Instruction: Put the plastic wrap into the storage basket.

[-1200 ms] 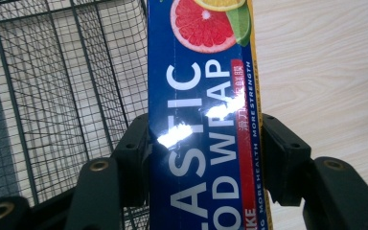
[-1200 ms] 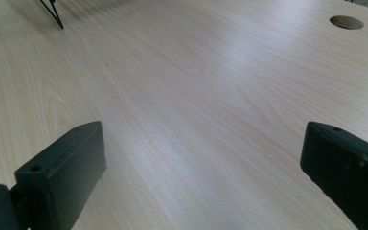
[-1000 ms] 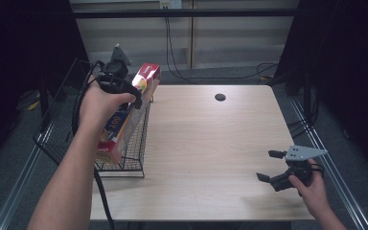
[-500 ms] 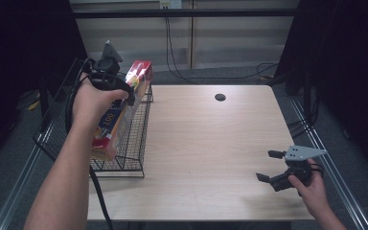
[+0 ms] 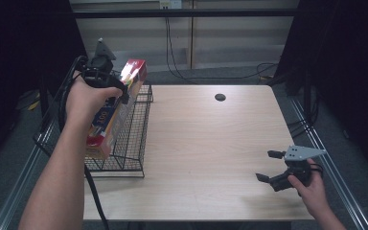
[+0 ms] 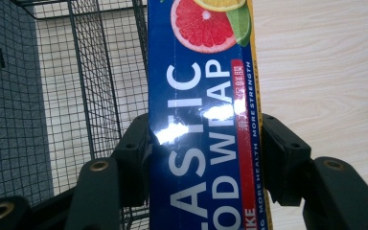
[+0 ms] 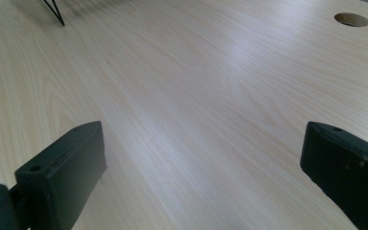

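Your left hand-held gripper (image 5: 120, 93) clamps the plastic wrap box (image 5: 112, 115) above the wire basket (image 5: 129, 143) at nine o'clock; lowering remains, right hand-held gripper (image 5: 270, 166) wide.

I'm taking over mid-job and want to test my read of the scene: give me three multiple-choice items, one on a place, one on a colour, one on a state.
1. Where is the long blue plastic food wrap box?
A. flat on the table
B. held up at the black wire basket
C. on the floor

2. What colour is the box's end cap?
A. red
B. green
C. white

3. How do the right gripper jaws stand?
A. shut on a box
B. shut, nothing between
C. open, nothing between

Answers: 1 B, the left gripper clamps the box over the basket's edge; 2 A, the high view shows a red end; 3 C, bare light wooden table shows between the spread jaws.
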